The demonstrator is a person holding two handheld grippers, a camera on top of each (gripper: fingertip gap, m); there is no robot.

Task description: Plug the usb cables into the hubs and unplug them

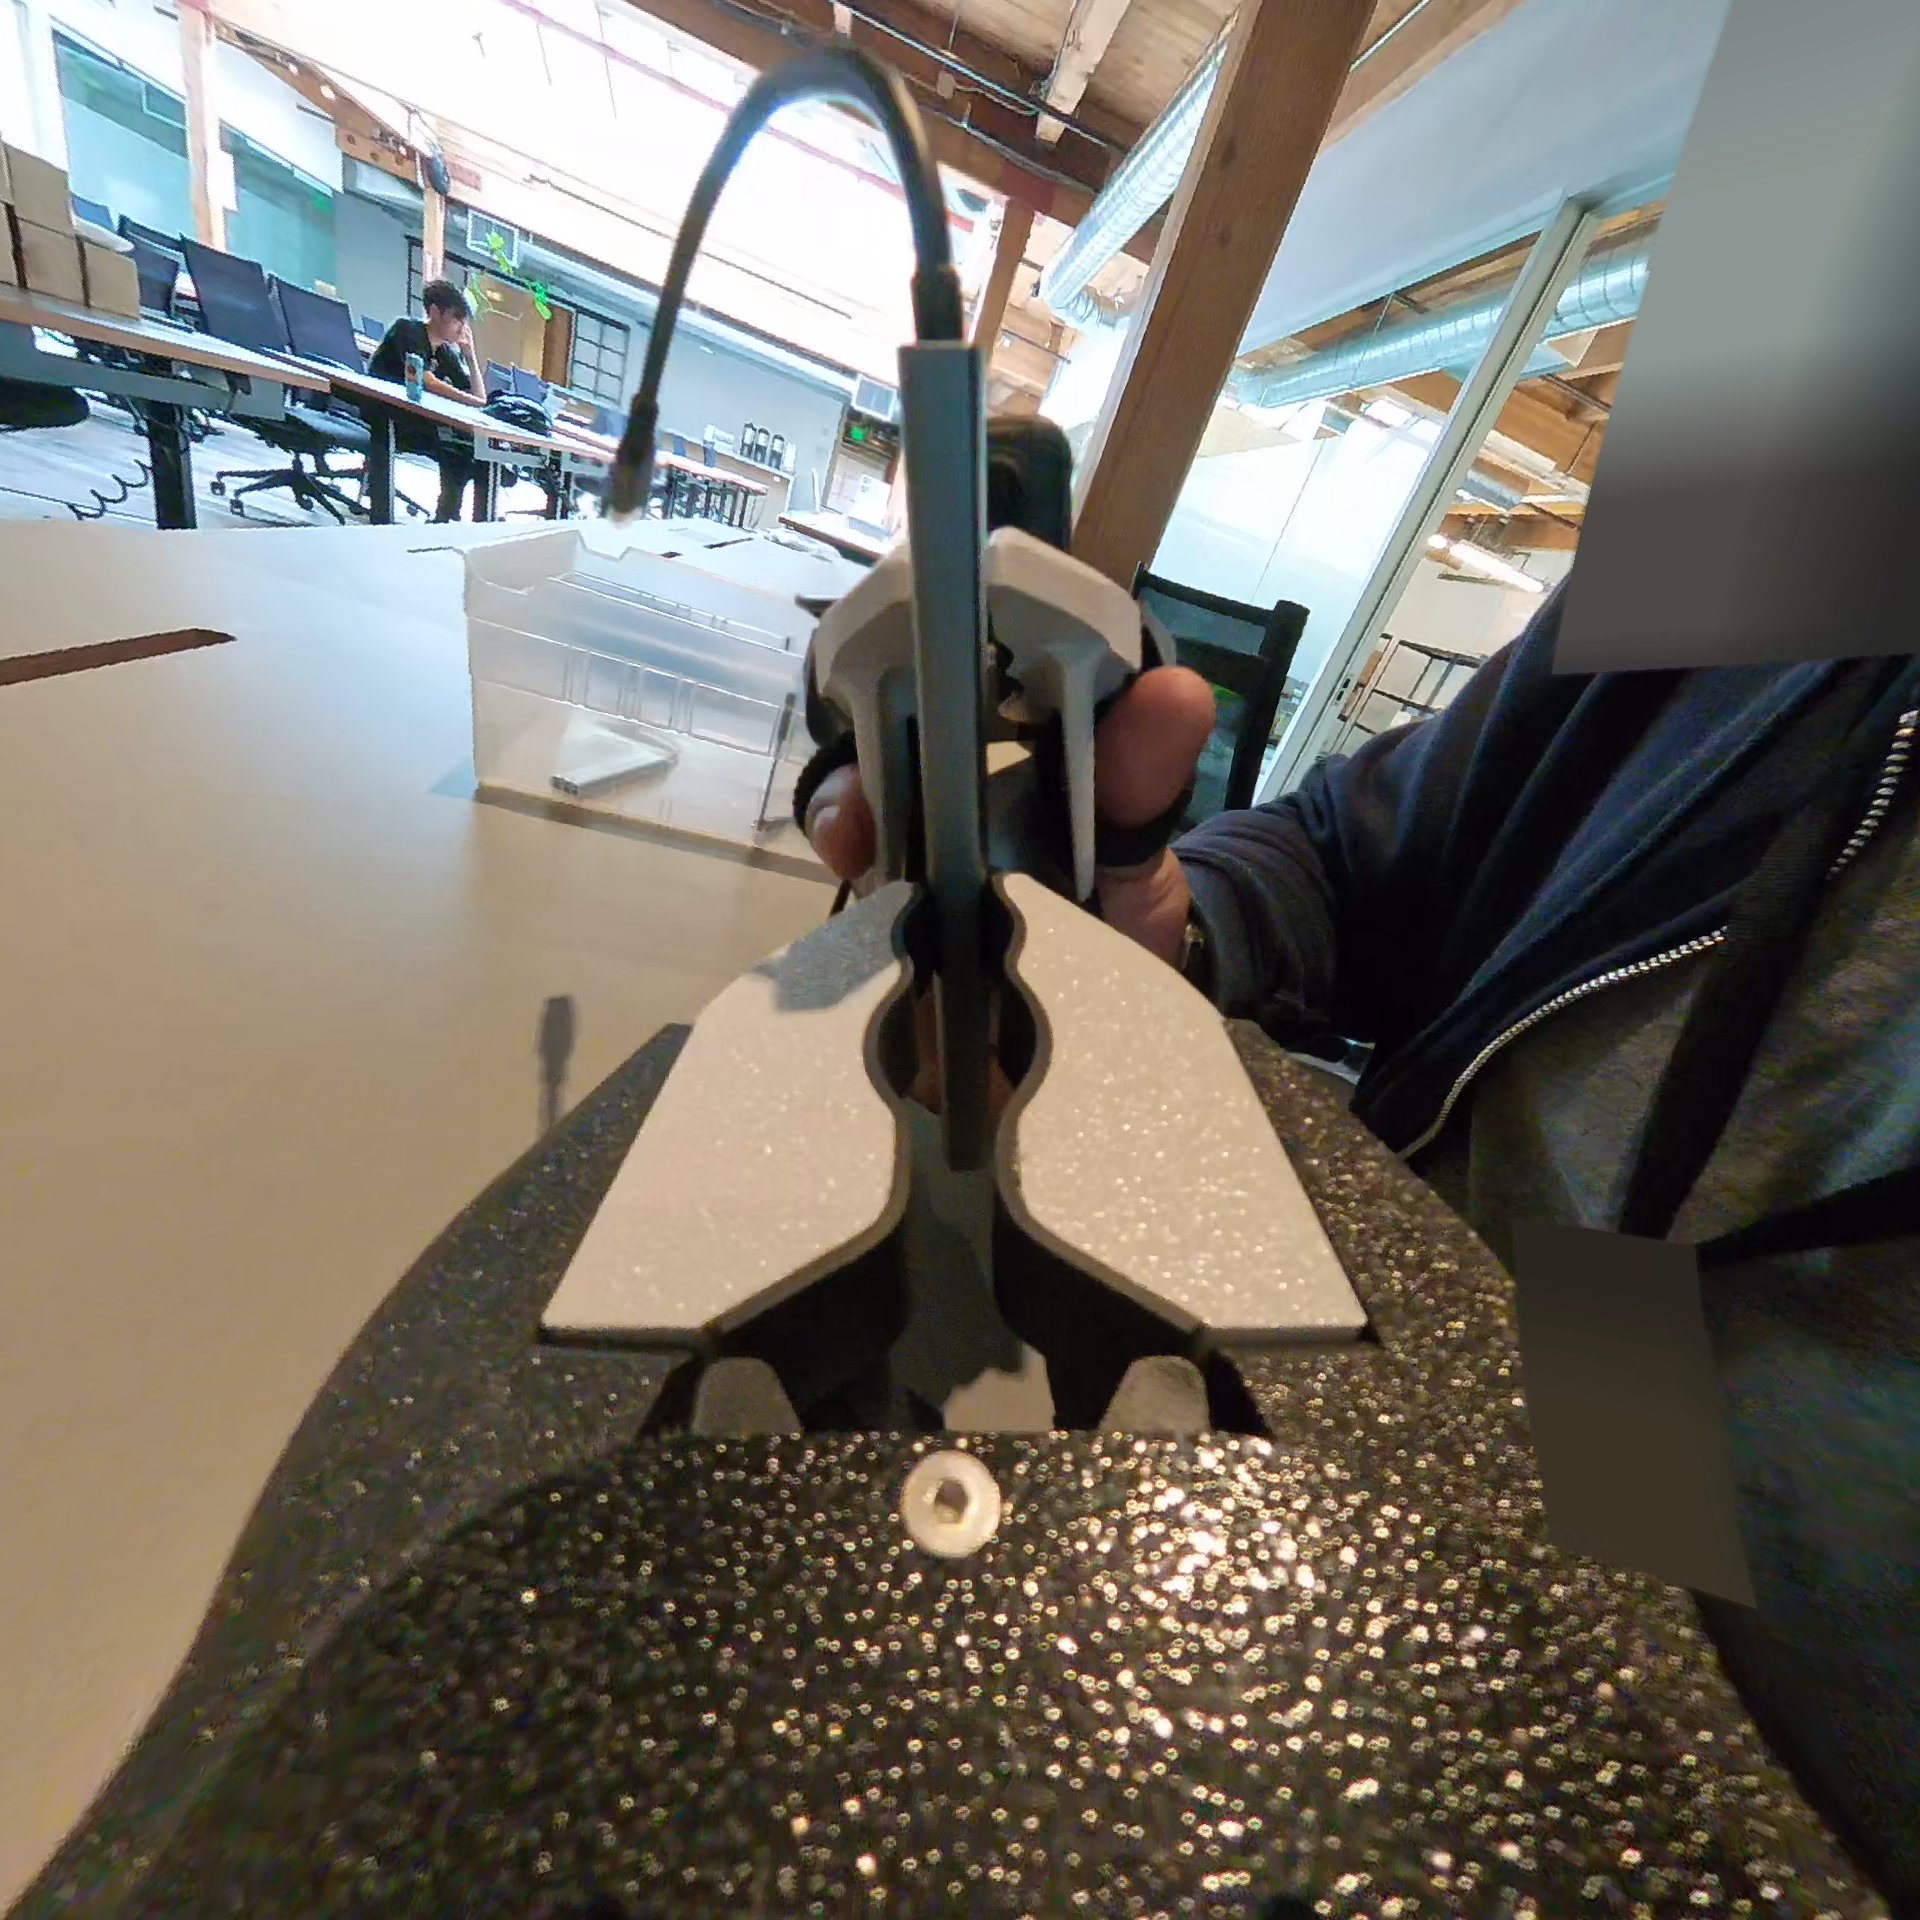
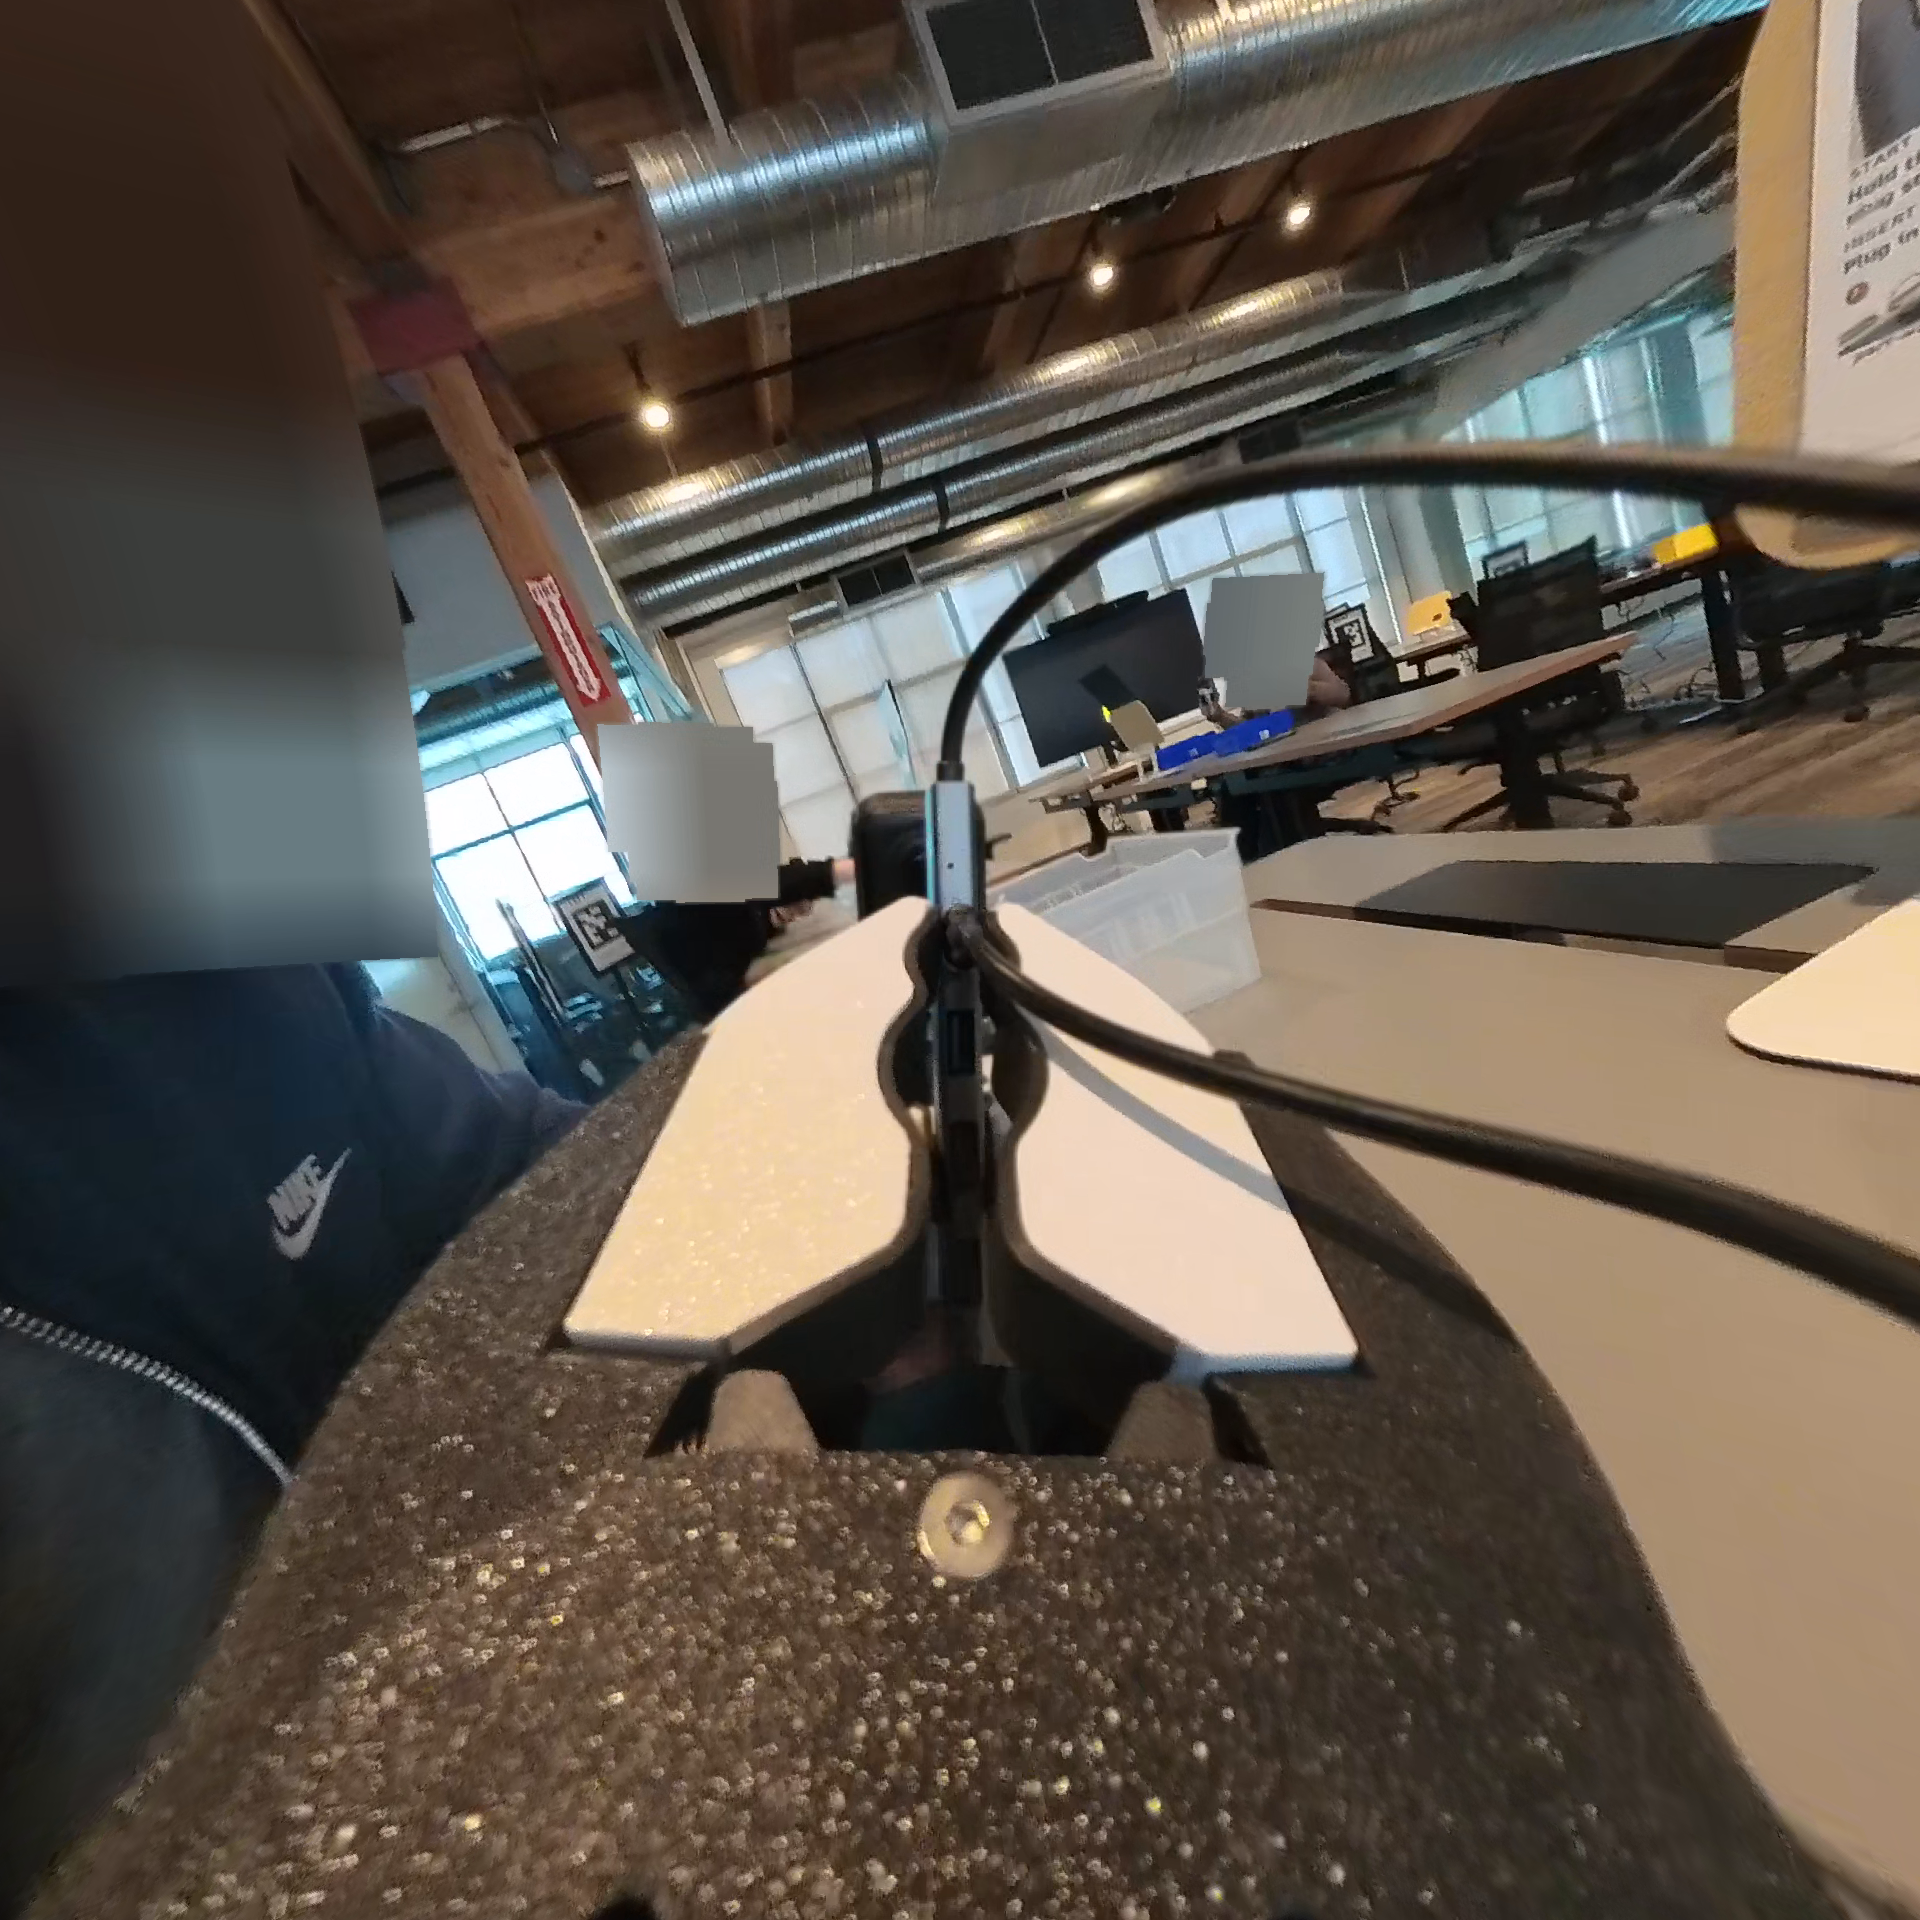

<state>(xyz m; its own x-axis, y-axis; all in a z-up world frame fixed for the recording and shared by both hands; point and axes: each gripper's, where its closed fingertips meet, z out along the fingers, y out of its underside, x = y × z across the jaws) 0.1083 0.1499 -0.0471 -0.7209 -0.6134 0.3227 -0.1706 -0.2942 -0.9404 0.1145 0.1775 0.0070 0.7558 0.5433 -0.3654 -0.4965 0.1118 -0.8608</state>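
An open-plan office with timber beams and silver ducts surrounds a pale table [image 1: 260, 831], over which both grippers are raised, facing each other. Nearest in the left wrist view, the left gripper [image 1: 956, 997] has its white fingers [image 1: 769, 1132] closed on a slim grey USB hub [image 1: 945, 644], held upright and edge-on above the table. Just beyond it, the right gripper [image 1: 971, 717] meets the same hub from the opposite side. From the hub's top a short black pigtail cable [image 1: 727, 177] arches over to the left, and its plug hangs free in the air. In the right wrist view, the right gripper [image 2: 961, 1029] has its jaws pressed on the hub's [image 2: 956, 842] edge, where a black USB cable [image 2: 1351, 1101] enters near the fingertips and trails off right; whether its plug is fully seated I cannot tell. Farther back stands a clear plastic bin [image 1: 623, 665] well apart, with bare tabletop to the left.
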